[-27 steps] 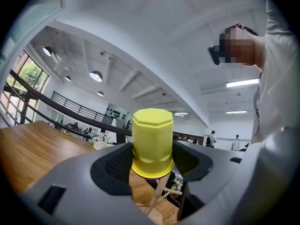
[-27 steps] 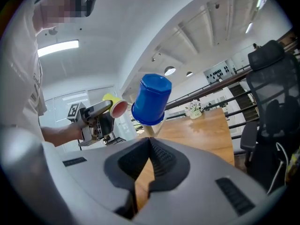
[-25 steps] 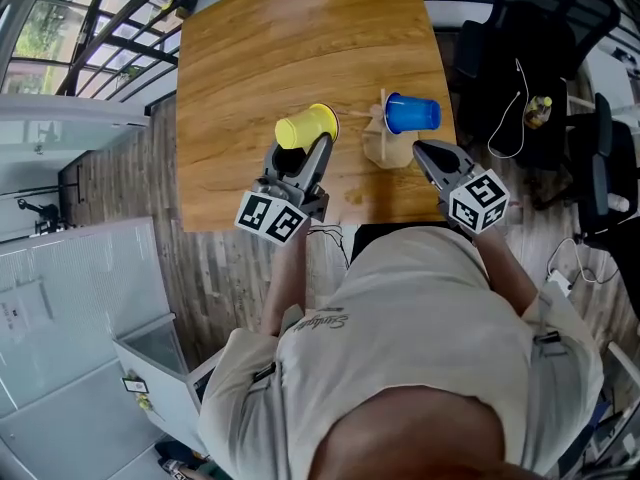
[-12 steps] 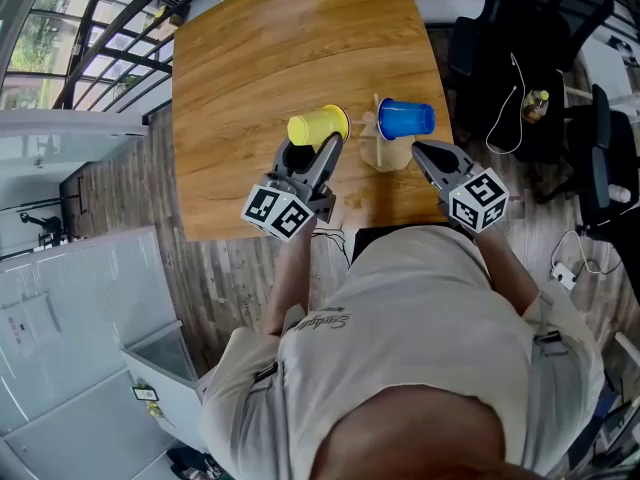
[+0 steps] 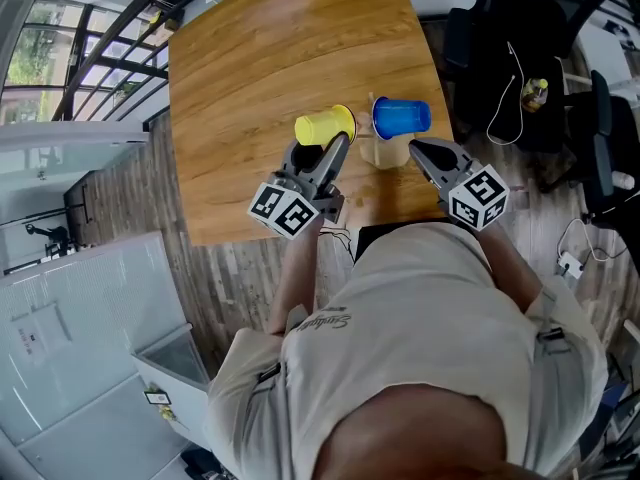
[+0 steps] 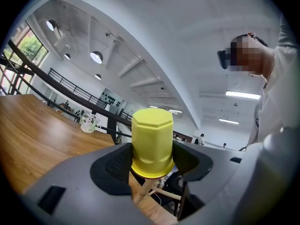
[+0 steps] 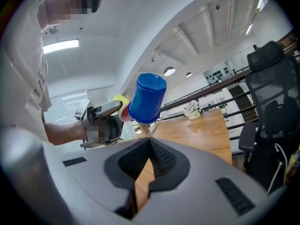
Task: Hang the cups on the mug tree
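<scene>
Holding the yellow cup (image 6: 151, 142) tight, the left claw (image 5: 333, 148) has it just beside the mug tree (image 5: 383, 153). Slide it slowly onto a free peg (image 6: 166, 194), away from the blue cup (image 5: 400, 118) hanging there. Right claw (image 5: 418, 150) is closed, empty.

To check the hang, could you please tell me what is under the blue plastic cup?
Under the blue plastic cup, the wooden mug tree's pale sticks show, above the wooden table. Any peg tip inside the cup is covered by its wall.
</scene>
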Tool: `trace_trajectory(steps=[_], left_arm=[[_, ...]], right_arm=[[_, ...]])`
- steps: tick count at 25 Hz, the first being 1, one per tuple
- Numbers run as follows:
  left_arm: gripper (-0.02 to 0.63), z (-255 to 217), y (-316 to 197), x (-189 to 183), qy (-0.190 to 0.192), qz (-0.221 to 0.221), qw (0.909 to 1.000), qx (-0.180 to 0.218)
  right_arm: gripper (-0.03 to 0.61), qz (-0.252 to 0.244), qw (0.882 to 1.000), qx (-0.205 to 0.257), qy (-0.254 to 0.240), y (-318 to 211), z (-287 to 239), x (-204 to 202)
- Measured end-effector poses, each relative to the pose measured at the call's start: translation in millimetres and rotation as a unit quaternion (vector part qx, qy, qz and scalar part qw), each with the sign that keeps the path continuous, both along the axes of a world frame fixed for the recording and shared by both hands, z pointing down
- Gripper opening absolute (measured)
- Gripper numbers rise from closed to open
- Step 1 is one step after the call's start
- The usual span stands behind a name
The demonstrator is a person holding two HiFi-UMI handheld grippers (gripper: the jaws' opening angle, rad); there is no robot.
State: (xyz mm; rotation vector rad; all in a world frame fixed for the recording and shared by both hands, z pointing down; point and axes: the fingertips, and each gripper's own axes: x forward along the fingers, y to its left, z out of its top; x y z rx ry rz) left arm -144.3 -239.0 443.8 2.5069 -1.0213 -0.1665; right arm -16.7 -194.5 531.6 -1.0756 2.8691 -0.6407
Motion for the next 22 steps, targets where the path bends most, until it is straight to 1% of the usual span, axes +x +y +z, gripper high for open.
trace_trajectory(steps=[6,10,13,20,22], left_arm=[[0.27,12,2,6,0.018,0.009,0.9996,-0.018],[0.268,23,3,5,0.013,0.01,0.9995,-0.027],[0.247,36,3,2,0.006,0.001,0.9991,-0.041],[0.141,53,15,-12,0.012,-0.007,0.9981,-0.06],[0.093,56,20,-16,0.014,-0.006,0.998,-0.062]], right_arm=[[-0.008,0.0,1.0,0.001,0.001,4,1,1],[-0.008,0.002,1.0,-0.003,0.002,7,2,1],[-0.008,0.006,1.0,-0.008,0.005,10,4,3],[-0.008,0.01,1.0,-0.005,0.013,14,5,-4],[-0.008,0.014,1.0,-0.002,0.018,14,1,-7]])
